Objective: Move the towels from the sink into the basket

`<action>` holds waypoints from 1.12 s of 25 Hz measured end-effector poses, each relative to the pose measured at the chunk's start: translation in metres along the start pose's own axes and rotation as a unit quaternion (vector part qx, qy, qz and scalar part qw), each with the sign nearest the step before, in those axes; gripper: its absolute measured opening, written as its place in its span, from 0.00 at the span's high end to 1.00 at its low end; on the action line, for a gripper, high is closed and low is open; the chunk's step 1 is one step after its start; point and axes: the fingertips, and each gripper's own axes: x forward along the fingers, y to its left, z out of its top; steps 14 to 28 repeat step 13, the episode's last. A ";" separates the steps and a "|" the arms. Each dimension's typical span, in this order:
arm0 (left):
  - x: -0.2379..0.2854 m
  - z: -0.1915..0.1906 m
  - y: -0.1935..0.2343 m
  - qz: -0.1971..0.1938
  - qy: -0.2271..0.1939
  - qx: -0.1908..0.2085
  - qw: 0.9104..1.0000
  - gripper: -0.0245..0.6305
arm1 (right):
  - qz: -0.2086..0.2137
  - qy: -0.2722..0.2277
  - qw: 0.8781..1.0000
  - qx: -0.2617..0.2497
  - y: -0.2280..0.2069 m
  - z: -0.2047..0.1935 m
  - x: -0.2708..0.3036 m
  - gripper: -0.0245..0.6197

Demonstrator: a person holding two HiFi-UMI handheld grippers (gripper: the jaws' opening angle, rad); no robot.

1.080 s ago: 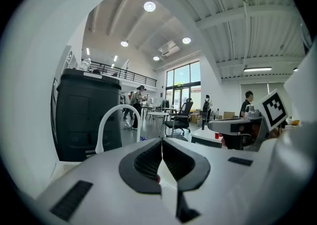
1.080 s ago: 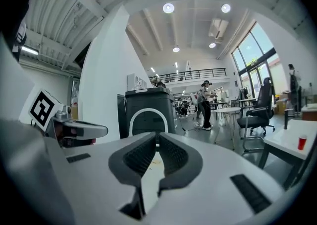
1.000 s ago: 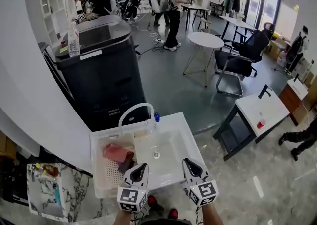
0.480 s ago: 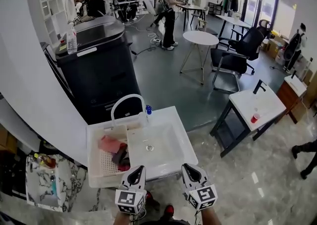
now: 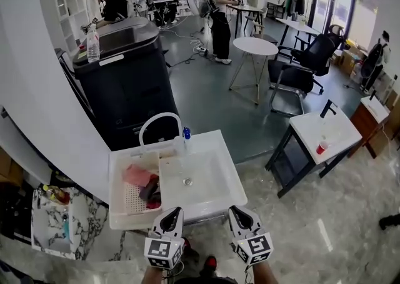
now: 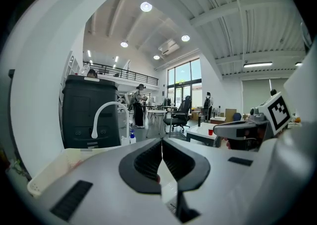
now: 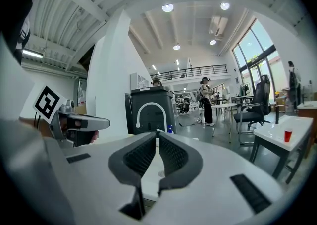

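**A:** Where were the towels at that point?

**B:** The towels (image 5: 142, 181) lay bunched in the basket (image 5: 120, 214), a pink one toward the back and a darker one against the wall nearest the basin. The basket stood just beside the sink (image 5: 215, 173), on its left. The basin looked bare around the drain (image 5: 187, 182).

**A:** So nothing was left to fetch?

**B:** As far as I could judge, no. But the grippers hid part of the basin's near wall, so a small cloth there could have been missed.

**A:** And the grippers?

**B:** Both hung low in front of the sink's near edge, well apart from the towels. The left gripper (image 5: 173, 215) had its jaws pressed together on nothing. The right gripper (image 5: 237, 213) was the same, closed and empty.

**A:** What could have gone wrong from there?

**B:** The dark towel sat close to the basket's basin-side wall, so a careless reach over it might have dragged a corner back into the sink. Going in with the jaws closed would only have shoved the cloth about, not gripped it. The blue bottle (image 5: 186, 132) stood by the foot of the faucet (image 5: 157, 119), near the basket's back corner, and a wide sweep could have tipped it.
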 end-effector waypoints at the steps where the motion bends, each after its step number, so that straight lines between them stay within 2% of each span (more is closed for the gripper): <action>1: -0.001 -0.001 0.000 0.001 0.000 -0.001 1.000 0.95 | 0.002 0.000 1.000 0.000 0.001 -0.001 0.000 0.89; 28: 0.001 -0.007 0.005 0.009 0.004 -0.004 1.000 0.95 | 0.015 0.004 1.000 0.001 0.005 -0.008 0.007 0.89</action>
